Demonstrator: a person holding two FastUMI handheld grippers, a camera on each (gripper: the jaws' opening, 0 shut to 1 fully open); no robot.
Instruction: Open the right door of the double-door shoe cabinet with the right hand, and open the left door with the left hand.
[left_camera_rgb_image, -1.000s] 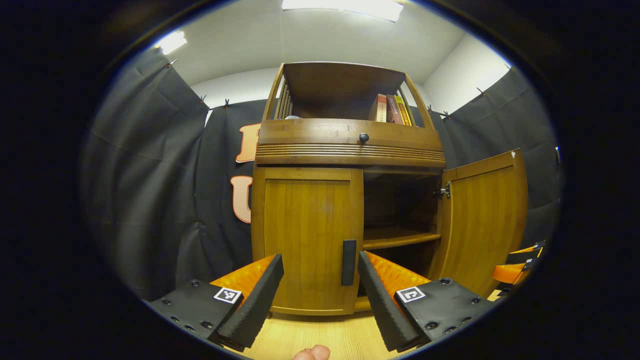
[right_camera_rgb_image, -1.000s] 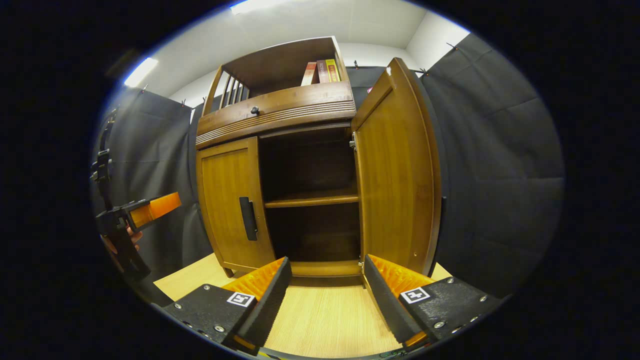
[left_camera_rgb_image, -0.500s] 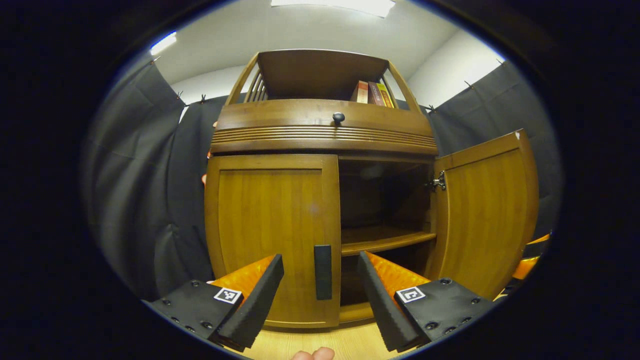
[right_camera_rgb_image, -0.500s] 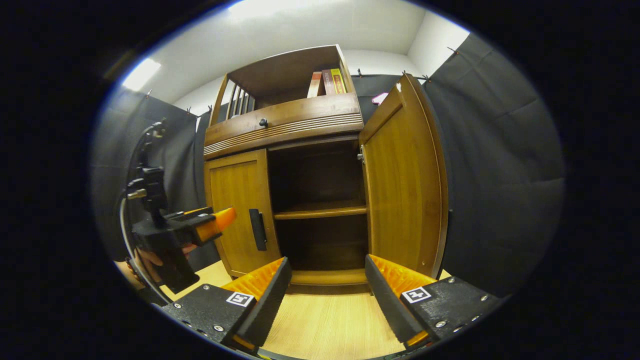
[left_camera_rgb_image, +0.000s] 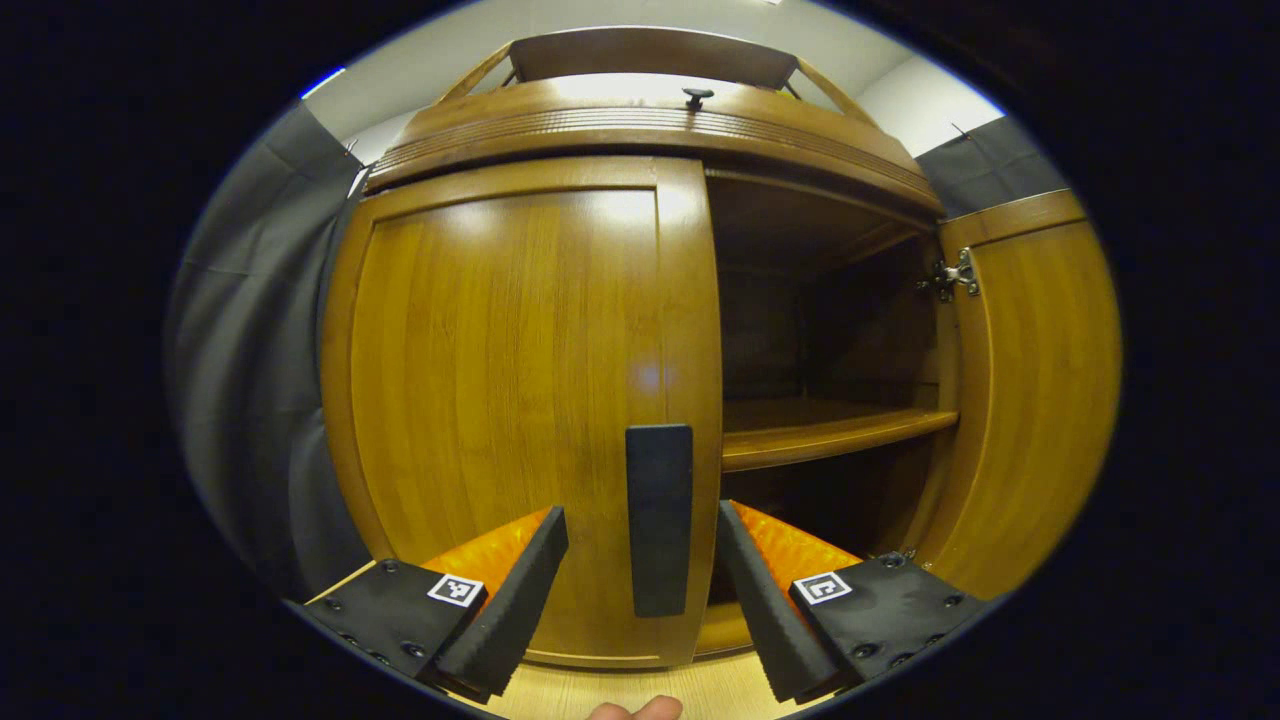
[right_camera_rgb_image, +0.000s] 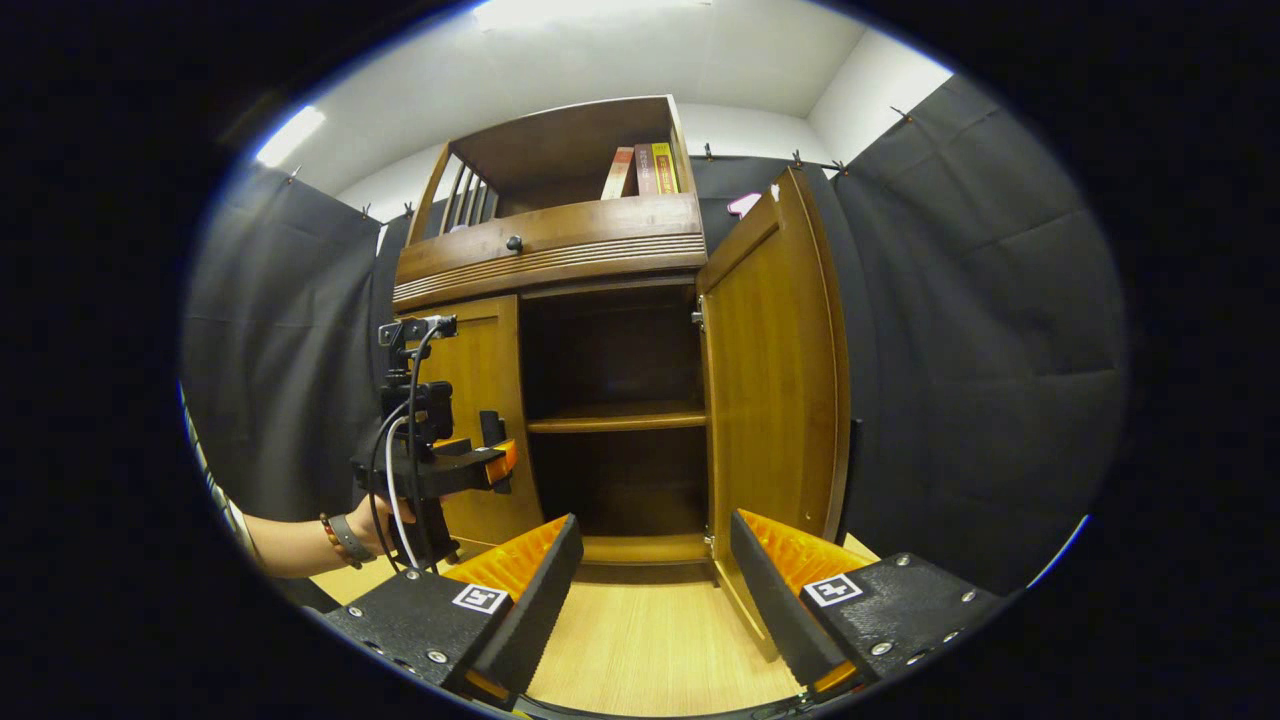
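Note:
The wooden shoe cabinet (right_camera_rgb_image: 560, 250) stands on a wood floor. Its right door (right_camera_rgb_image: 775, 370) is swung wide open, and the dark inside with one shelf (right_camera_rgb_image: 615, 418) shows. The left door (left_camera_rgb_image: 520, 400) is closed, with a black vertical handle (left_camera_rgb_image: 658, 520) on its inner edge. My left gripper (left_camera_rgb_image: 640, 580) is open, and the handle stands between its two fingers, which do not press on it. In the right gripper view that same gripper (right_camera_rgb_image: 470, 465) sits at the handle, held by a hand. My right gripper (right_camera_rgb_image: 655, 590) is open, low in front of the cabinet, holding nothing.
Books (right_camera_rgb_image: 640, 168) stand on the cabinet's top shelf above a drawer with a black knob (right_camera_rgb_image: 513, 242). Black cloth walls close in both sides. The open right door (left_camera_rgb_image: 1030, 400) juts out toward me on the right. Light wood floor (right_camera_rgb_image: 650, 650) lies before the cabinet.
My left gripper has moved forward to the left door until the handle sits between its fingers. The right gripper has stayed back, shifting slightly.

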